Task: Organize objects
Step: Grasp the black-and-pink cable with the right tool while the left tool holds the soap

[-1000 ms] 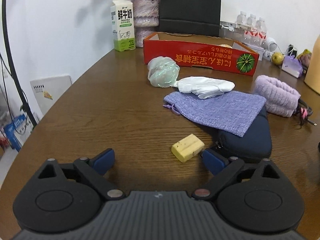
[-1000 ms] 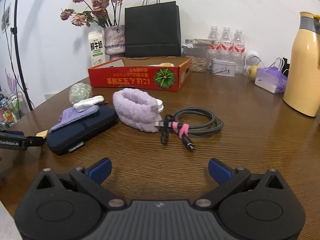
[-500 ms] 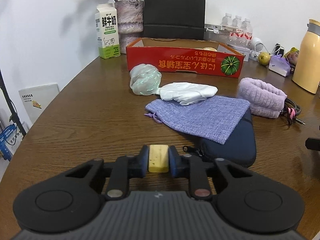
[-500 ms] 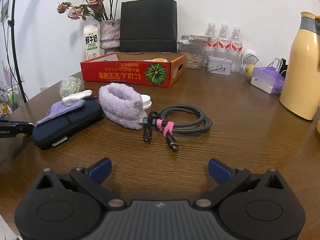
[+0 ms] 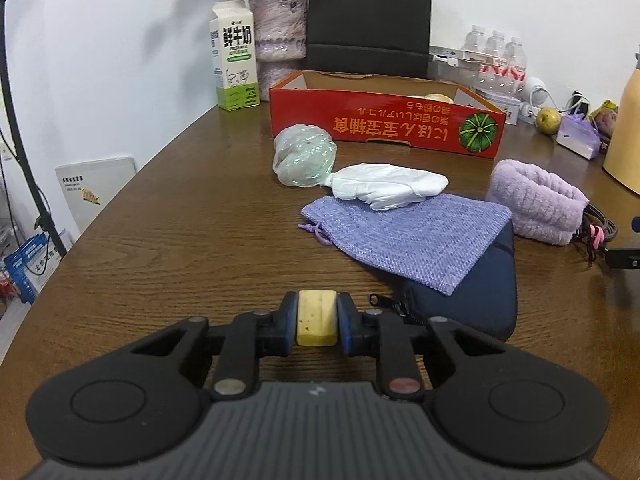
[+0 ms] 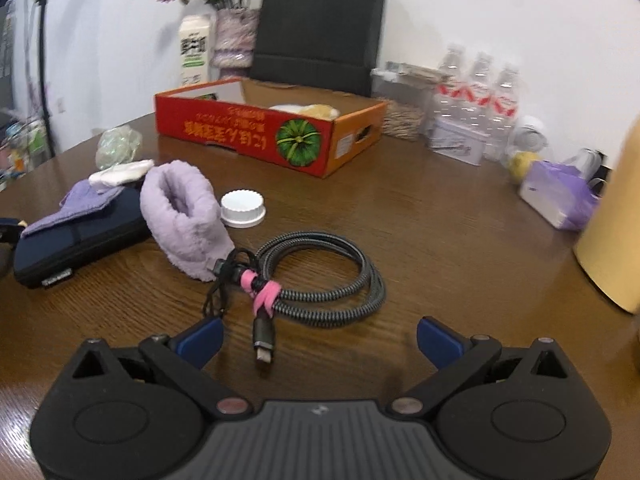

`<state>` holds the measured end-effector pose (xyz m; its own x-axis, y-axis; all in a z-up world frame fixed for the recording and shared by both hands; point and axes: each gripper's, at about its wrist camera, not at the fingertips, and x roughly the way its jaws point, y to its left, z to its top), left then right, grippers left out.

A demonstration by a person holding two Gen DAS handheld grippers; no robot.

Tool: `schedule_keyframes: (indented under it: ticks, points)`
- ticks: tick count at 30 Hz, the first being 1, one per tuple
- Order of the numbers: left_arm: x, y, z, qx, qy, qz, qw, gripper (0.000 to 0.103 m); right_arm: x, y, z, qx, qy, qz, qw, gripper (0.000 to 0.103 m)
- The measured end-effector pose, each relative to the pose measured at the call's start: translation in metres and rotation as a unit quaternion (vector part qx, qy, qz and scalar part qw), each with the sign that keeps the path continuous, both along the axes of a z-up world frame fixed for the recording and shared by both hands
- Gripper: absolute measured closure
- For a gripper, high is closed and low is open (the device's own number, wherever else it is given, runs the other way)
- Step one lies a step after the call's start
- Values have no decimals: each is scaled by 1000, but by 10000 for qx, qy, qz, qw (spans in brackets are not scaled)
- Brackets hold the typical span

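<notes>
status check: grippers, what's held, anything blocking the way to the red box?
Left gripper shut on yellow block. Right gripper open, empty, coiled cable just ahead. Purple pouch and white bundle lie between block and red box.

Bare table (image 5: 168,240) left of purple pouch (image 5: 412,236); coiled cable (image 6: 320,272) blocks right gripper (image 6: 318,340) front.

Glossy grained wood table (image 5: 168,216), woven cloth pouch (image 5: 408,236), fluffy towel roll (image 6: 180,216), braided cable (image 6: 332,276)
</notes>
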<state>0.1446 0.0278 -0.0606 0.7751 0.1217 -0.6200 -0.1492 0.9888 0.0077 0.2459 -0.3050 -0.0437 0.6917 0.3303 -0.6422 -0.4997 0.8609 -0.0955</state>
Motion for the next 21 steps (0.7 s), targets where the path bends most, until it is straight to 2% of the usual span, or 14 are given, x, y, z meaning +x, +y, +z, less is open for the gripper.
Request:
schedule_keyframes:
  ticks: [11,21]
  points:
    - [3,-7,1,35,101,335,9994,81,48,8,-4,-58,383,1312,9906,0]
    - [3,-14,3,150,146,510,9985,81,66,-1,-14,438,332,1370,9890,0]
